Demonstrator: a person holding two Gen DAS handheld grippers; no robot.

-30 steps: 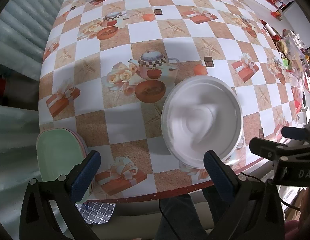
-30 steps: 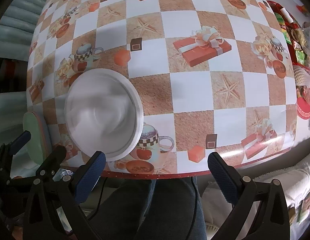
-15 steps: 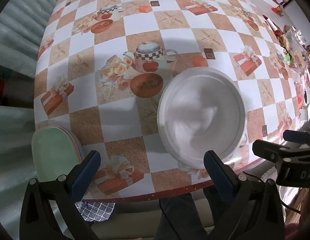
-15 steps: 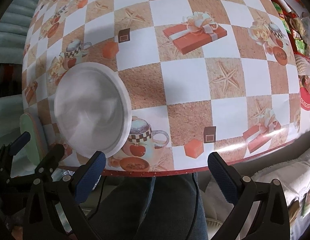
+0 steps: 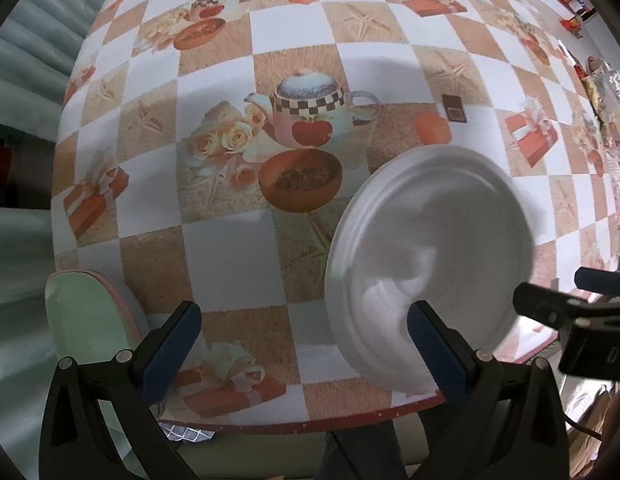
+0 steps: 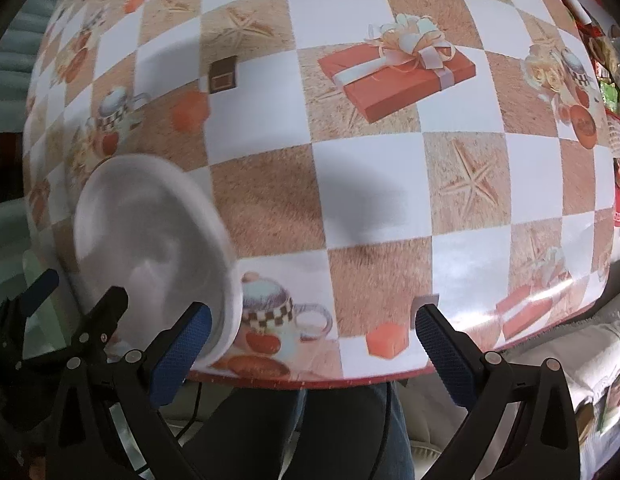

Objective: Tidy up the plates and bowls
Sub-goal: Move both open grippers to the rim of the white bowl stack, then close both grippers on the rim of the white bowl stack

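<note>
Both grippers are hanging open over the table's near edge.
I am seeing the white plate (image 5: 429, 264) lying on the checkered tablecloth (image 5: 222, 248) between my left gripper (image 5: 298, 344) and right gripper (image 6: 313, 344), untouched; green plates (image 5: 82, 320) are sitting left.

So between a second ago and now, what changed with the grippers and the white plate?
Both grippers, left gripper and right gripper, dropped closer to the table, so the print looms larger. Nothing was grasped or released: both sets of jaws stay wide open. The white plate and the green plate stack at the table's edge appear unmoved.
</note>
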